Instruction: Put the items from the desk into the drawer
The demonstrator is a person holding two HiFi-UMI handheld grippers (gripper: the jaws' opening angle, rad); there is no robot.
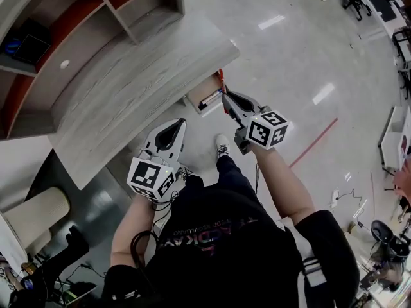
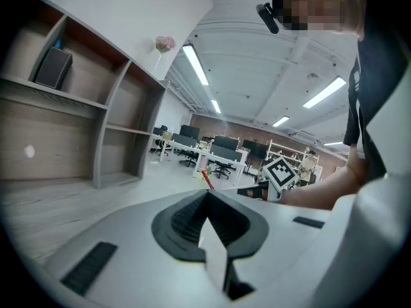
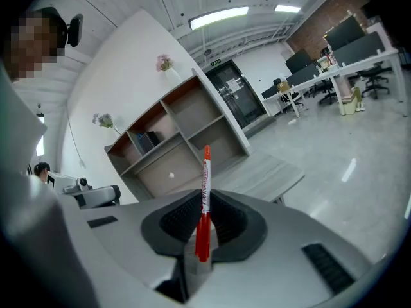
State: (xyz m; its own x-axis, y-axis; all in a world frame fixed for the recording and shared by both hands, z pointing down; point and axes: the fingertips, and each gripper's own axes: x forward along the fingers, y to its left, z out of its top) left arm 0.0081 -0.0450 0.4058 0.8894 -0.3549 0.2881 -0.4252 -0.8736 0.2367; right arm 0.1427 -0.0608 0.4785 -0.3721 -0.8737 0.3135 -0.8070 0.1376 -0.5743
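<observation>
In the head view my right gripper (image 1: 227, 97) is shut on a red pen (image 1: 222, 83), whose tip stands over the open drawer (image 1: 194, 101) under the desk's right edge. The drawer holds a few small items, one of them blue. In the right gripper view the red pen (image 3: 204, 201) stands upright between the closed jaws of the right gripper (image 3: 203, 197). My left gripper (image 1: 178, 124) is shut and empty, low beside the grey wooden desk (image 1: 128, 76). The left gripper (image 2: 207, 195) has nothing between its jaws in its own view.
An open shelf unit (image 1: 77, 18) stands at the back of the desk, with a dark box (image 1: 26, 34) in one compartment. A small white dot (image 1: 65, 63) lies on the desktop. A beige seat (image 1: 35, 213) is at lower left. Office desks and chairs (image 2: 218, 153) stand far off.
</observation>
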